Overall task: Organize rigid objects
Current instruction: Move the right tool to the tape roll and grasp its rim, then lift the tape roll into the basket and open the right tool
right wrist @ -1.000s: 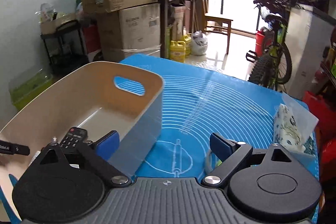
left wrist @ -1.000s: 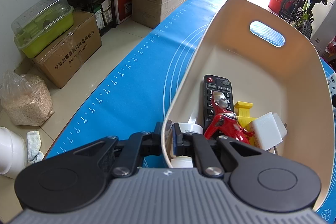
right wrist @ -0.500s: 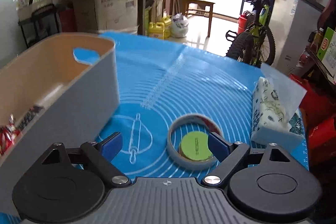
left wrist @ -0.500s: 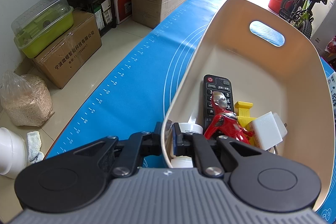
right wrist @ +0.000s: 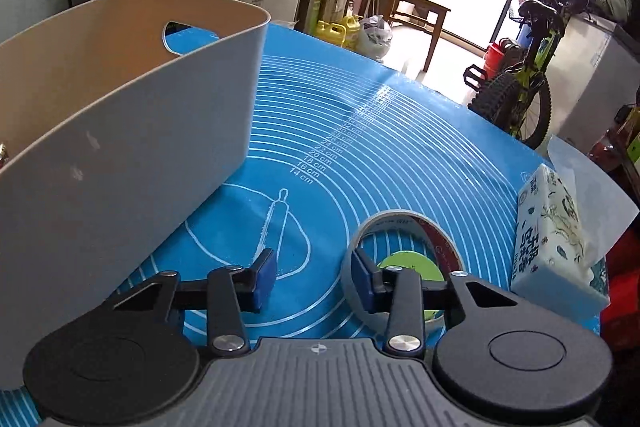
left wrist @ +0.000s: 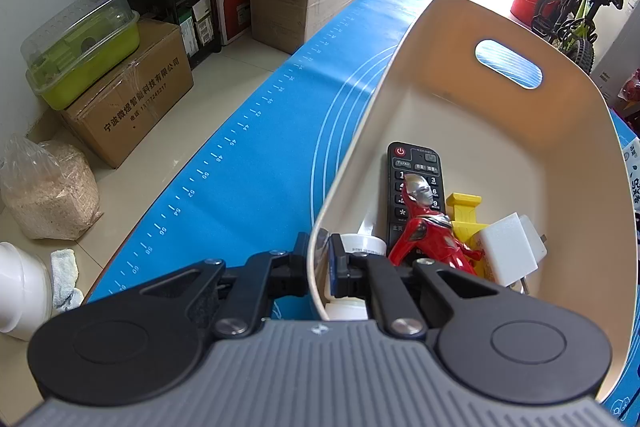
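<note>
Left claw [left wrist: 319, 263]: I see it clenched on the bin [left wrist: 576, 131] rim.
Right claw [right wrist: 314, 277]: closing astride the tape roll [right wrist: 404, 227] wall, not yet pinching.
Tape roll: I judge it light, stiff; pinch the wall.

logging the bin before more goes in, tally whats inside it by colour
black: 1, remote
red: 1, toy figure
yellow: 1, plastic piece
white: 2, charger block, bottle
total: 5 in the bin
</note>
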Available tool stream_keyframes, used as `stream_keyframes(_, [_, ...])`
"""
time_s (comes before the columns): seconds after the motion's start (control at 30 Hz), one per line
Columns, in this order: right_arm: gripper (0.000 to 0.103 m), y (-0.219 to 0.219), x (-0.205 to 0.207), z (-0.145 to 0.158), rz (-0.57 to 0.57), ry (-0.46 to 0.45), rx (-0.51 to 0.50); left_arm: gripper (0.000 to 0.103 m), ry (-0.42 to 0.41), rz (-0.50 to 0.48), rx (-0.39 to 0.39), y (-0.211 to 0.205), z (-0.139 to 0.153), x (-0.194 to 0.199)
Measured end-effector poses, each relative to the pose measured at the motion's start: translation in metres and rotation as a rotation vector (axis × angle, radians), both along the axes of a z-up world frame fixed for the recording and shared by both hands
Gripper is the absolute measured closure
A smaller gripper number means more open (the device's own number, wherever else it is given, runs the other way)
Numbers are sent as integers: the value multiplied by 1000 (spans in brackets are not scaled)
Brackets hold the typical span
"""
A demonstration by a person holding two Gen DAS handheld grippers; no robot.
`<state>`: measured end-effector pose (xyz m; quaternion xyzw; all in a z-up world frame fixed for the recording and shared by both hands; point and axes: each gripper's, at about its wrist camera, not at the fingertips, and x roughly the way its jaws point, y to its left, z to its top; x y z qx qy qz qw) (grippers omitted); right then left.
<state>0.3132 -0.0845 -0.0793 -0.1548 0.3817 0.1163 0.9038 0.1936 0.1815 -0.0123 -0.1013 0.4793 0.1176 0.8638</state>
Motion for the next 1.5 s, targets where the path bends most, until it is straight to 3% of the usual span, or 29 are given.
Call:
stream_keyframes(0.23, [61, -1, 12, -8, -50, 33, -40, 92, 0, -2, 5, 0, 0, 1])
stream_keyframes(0.27, [72, 0, 11, -8, -51, 33, -41, 92, 1, -2, 6, 0, 0, 1])
stream_keyframes(0.33, [82, 2, 12, -9, -61, 21, -84, 92, 1, -3, 8, 0, -1, 1])
stream_keyframes(0.43, [88, -4, 8, -7, -63, 15, -72, 92, 1, -2, 6, 0, -1, 1])
stream_keyframes(0.7, [88, -13, -15, 12, -74, -90, -24, 92, 1, 1, 3, -2, 0, 1])
stream_keyframes(1.03, [88, -13, -46, 70, -49, -214, 94, 92, 1, 1, 0, -1, 0, 1])
stream_keyframes(1.3, [88, 24, -69, 129, 100, -294, 229, 92, 1, 2, 2, 0, 0, 2])
stream_keyframes(1.5, [88, 71, -81, 144, 237, -270, 284, 92, 0, 1, 2, 0, 0, 2])
